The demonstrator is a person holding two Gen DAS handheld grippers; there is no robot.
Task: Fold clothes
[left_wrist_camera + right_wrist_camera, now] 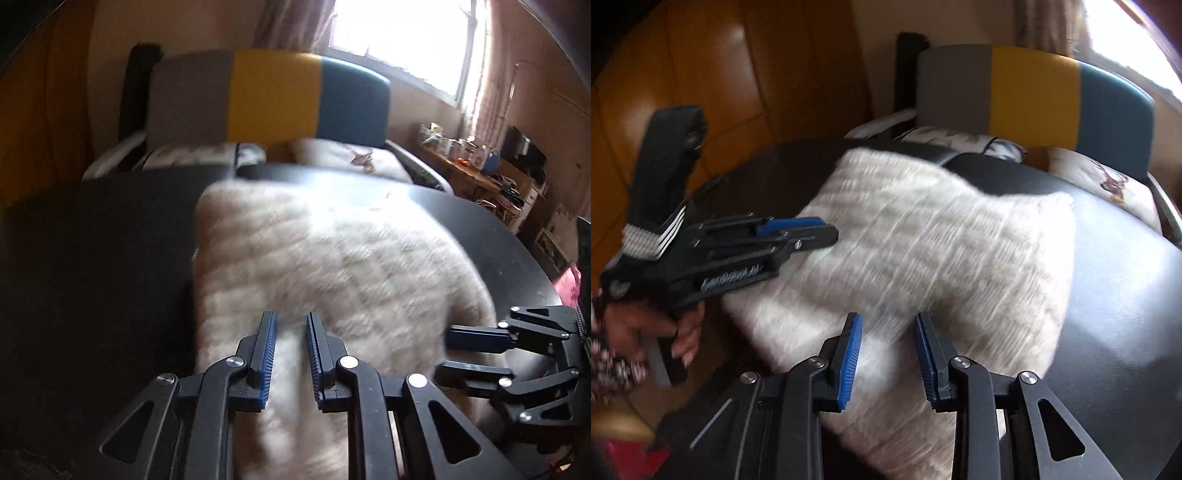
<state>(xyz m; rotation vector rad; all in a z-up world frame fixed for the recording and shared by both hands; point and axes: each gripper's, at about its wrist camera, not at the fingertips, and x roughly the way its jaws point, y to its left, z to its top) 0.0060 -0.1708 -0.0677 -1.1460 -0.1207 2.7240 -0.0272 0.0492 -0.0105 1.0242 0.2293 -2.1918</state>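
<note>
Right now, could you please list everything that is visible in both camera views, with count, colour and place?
Knitted garment: one, cream white, lying on the table, blurred.
Table: one, black, under the garment.
Chair: one, grey, yellow and blue back, behind the table.
Cushions: two at least, pale with prints, on the chair seat.
Side table: one, wooden, cluttered with small items, under the window.
Window: one, bright, with curtains.
Left gripper: black with blue pads, open over the garment.
Right gripper: black with blue pads, open over the garment.
Hand: one, holding the left gripper's handle.
</note>
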